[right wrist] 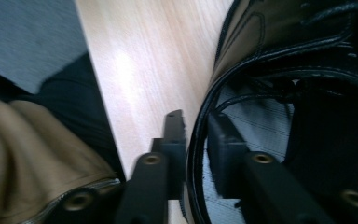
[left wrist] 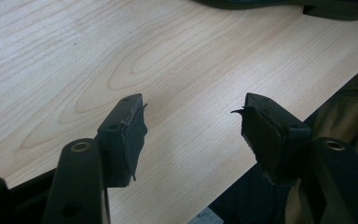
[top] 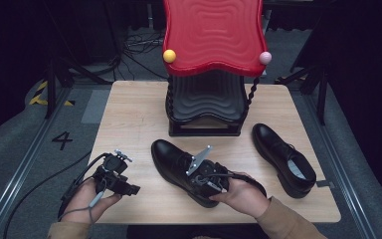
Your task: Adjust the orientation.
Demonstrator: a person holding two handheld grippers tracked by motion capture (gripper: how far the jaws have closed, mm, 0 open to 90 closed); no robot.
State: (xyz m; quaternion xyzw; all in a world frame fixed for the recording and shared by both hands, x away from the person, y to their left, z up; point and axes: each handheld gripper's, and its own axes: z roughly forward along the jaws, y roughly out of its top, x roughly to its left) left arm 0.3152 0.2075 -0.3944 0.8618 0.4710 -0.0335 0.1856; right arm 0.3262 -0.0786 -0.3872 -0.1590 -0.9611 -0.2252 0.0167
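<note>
One jaw inside near shoe [right wrist: 279,88]; right gripper [right wrist: 196,140] pinches collar.

near shoe [top: 179,164] heel hidden under right hand [top: 243,194]; rack [top: 206,107] top cropped

A red stand [top: 213,35] with a wavy top sits at twelve o'clock on the wooden table [top: 129,109], with a yellow ball [top: 169,56] and a pink ball [top: 264,58] at its front corners. On the grey floor at nine o'clock is a painted number 4 [top: 61,140], and what look like cables [top: 139,45] lie tangled at eleven.
</note>
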